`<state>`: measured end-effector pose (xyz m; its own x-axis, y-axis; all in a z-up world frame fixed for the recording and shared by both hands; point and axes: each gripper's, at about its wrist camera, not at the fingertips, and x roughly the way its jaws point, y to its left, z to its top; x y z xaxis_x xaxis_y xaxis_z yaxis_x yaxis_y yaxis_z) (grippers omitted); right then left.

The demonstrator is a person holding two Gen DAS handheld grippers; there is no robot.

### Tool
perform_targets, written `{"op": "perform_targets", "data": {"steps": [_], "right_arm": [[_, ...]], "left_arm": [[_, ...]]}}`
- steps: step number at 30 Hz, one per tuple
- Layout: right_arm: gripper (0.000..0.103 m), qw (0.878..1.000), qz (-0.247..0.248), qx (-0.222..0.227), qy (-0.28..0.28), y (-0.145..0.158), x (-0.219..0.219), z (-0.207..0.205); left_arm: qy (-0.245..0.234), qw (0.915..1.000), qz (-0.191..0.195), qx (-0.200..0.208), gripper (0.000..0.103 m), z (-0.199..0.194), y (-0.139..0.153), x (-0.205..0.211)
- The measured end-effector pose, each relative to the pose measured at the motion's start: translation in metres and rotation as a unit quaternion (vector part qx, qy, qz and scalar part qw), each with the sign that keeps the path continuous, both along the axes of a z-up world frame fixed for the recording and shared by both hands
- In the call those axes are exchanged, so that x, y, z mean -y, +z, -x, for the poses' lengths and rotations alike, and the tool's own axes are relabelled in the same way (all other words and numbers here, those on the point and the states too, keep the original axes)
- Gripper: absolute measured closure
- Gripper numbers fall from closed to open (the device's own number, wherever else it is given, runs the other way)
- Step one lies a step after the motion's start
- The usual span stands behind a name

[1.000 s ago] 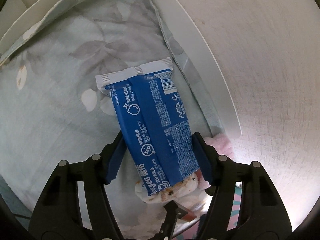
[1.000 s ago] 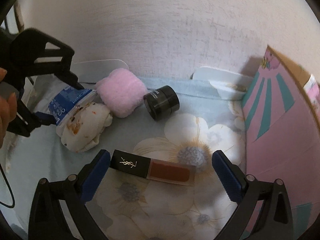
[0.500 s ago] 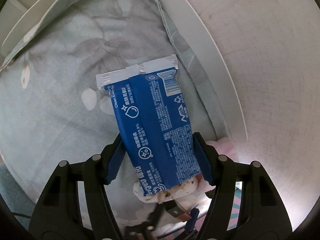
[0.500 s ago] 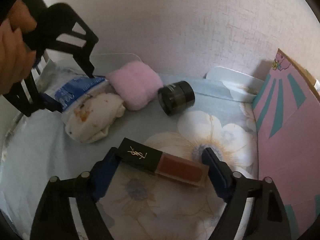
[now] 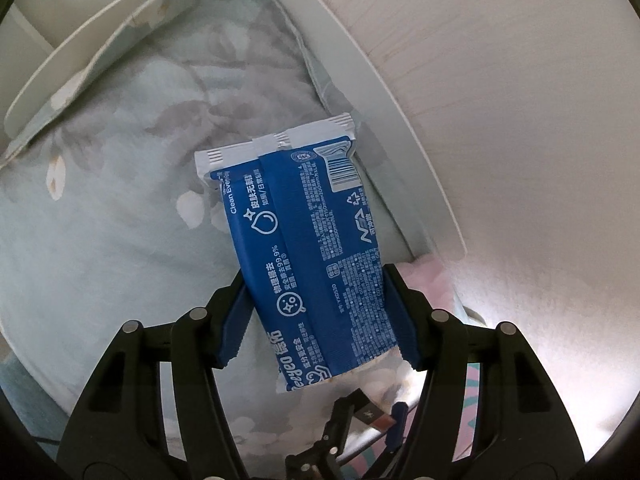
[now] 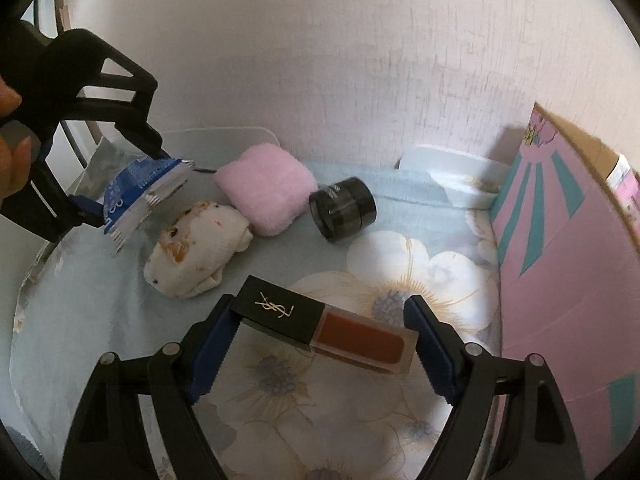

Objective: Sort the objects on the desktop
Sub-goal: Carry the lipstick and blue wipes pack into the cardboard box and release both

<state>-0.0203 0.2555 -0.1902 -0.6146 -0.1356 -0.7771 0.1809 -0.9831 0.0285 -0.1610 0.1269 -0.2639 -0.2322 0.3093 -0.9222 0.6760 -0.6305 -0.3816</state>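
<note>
The left wrist camera is looking steeply down, close over a blue packet (image 5: pixel 308 256) and the flowered cloth (image 5: pixel 112 208). The right wrist camera is facing slantwise toward the wall (image 6: pixel 320 60), sharing that packet (image 6: pixel 138 192) and cloth (image 6: pixel 400 264).

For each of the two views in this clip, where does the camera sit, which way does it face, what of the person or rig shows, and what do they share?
Left wrist: on the left gripper, looking steeply down at the floral cloth; its jaws, closing, clamp the blue wipes pack.
Right wrist: on the right gripper, looking down and forward toward the wall; its fingers flank the lip gloss; a hand shows.
Shared: wipes pack, lip gloss, left gripper, pink towel.
</note>
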Motion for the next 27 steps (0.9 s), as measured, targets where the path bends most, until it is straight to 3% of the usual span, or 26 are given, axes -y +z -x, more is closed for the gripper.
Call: {"op": "perform_targets", "data": {"steps": [6, 10, 17, 18, 20, 27], "right_arm": [[0.022, 1.0, -0.006, -0.008, 0.004, 0.021, 0.004, -0.005], [0.022, 1.0, -0.007, -0.01, 0.013, 0.038, 0.009, -0.009], [0.022, 1.0, 0.005, -0.018, 0.018, 0.076, -0.006, -0.001], [0.022, 1.0, 0.005, -0.021, 0.017, 0.062, 0.002, 0.001], [0.022, 1.0, 0.009, -0.026, 0.012, 0.083, 0.001, -0.017], [0.022, 0.999, 0.016, -0.043, -0.019, 0.123, -0.023, -0.022]], "left_arm": [[-0.026, 0.9993, 0.001, -0.027, 0.045, -0.001, 0.025, -0.008], [-0.071, 0.9963, 0.002, -0.049, 0.045, 0.001, 0.046, -0.02], [-0.14, 0.9846, 0.014, -0.104, 0.045, 0.007, 0.091, -0.051], [-0.146, 0.9829, 0.012, -0.111, 0.045, 0.008, 0.098, -0.056], [-0.163, 0.9784, 0.015, -0.126, 0.045, 0.011, 0.113, -0.066], [-0.236, 0.9573, 0.01, -0.167, 0.045, 0.023, 0.16, -0.113]]}}
